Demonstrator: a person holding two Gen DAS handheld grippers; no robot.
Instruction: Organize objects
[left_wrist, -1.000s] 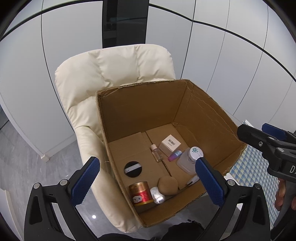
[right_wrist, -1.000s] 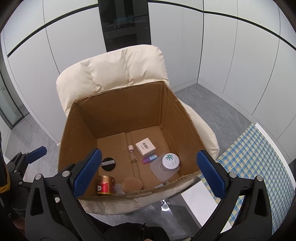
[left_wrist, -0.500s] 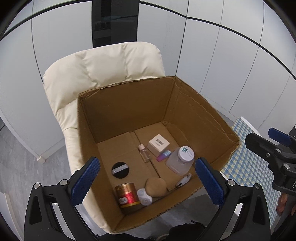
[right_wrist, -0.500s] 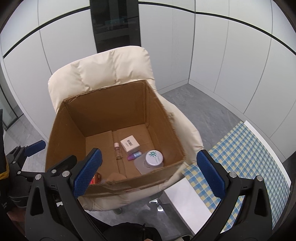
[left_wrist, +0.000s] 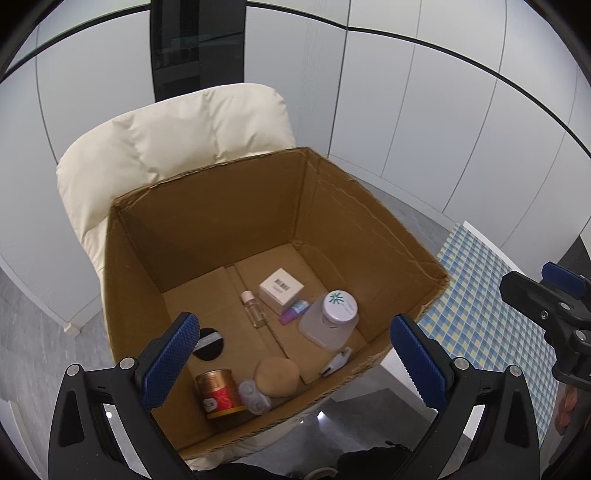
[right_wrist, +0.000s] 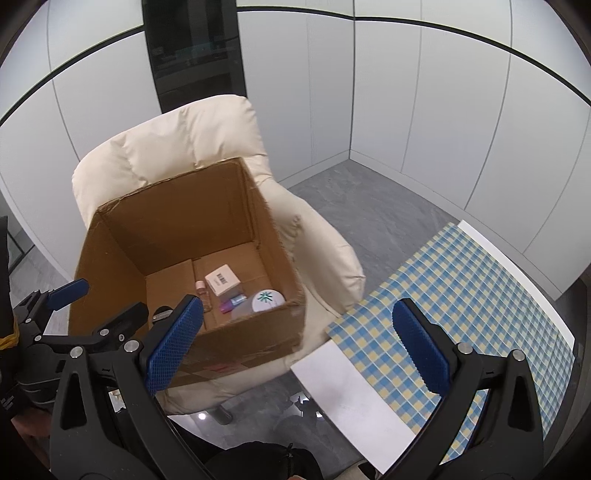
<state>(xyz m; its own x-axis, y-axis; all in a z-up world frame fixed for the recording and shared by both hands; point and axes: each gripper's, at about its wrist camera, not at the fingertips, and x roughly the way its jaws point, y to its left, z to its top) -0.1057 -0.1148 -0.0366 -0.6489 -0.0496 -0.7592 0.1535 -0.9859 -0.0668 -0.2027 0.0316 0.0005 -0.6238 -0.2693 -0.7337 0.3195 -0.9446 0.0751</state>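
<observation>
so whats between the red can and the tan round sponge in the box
A clear contact lens case lies between the red can and the tan sponge, seen in the left wrist view.

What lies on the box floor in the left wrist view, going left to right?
Black disc → red-gold can → small clear bottle → tan puff → white carton → white-capped bottle.

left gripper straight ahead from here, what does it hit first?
Probably the cardboard box floor around the small clear bottle; the open left gripper points into the box, nothing between. Depth is uncertain.
</observation>
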